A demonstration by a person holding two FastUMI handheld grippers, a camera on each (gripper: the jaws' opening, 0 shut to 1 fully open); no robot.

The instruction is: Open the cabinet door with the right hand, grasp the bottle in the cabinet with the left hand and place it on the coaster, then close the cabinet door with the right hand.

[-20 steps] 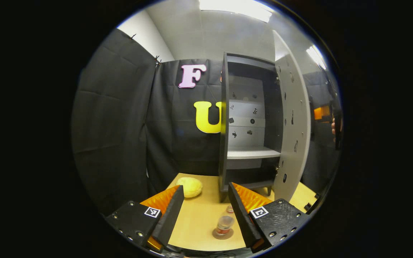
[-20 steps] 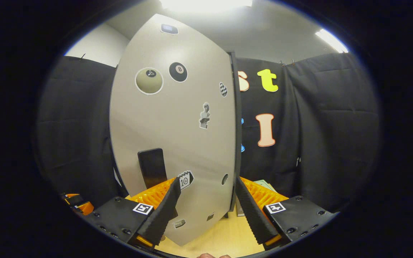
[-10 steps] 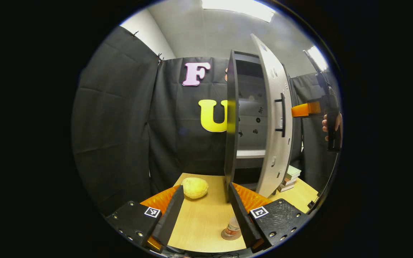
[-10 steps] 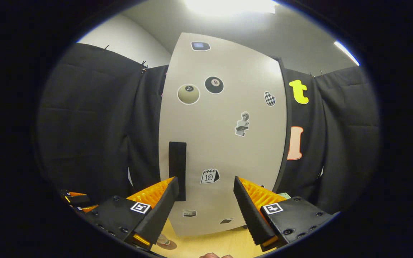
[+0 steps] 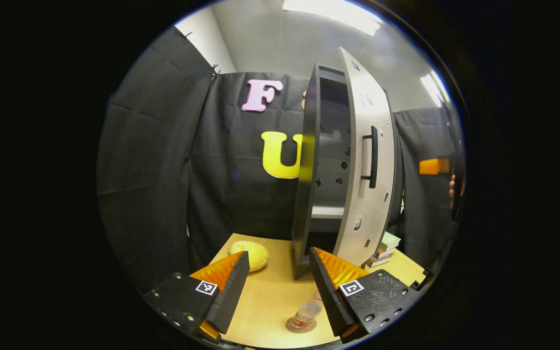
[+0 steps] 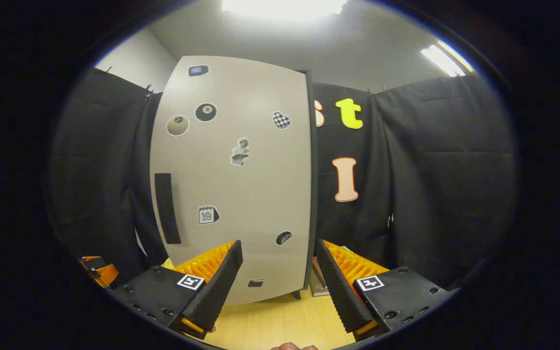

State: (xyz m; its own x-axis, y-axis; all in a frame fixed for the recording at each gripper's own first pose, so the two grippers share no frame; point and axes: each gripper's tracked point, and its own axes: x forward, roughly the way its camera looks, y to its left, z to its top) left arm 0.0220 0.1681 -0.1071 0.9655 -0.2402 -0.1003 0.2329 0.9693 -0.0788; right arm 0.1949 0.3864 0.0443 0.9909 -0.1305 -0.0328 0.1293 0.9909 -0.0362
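Clear bottle (image 5: 305,313) on coaster (image 5: 301,324): left gripper view.

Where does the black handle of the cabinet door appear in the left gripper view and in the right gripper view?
Left gripper view: the door handle stands upright, right of centre, on the door's pale face, which is seen at a slant.
Right gripper view: the door handle is a dark vertical bar left of centre, near the door's left edge.
Shared landmark: the cabinet door with its small stickers.
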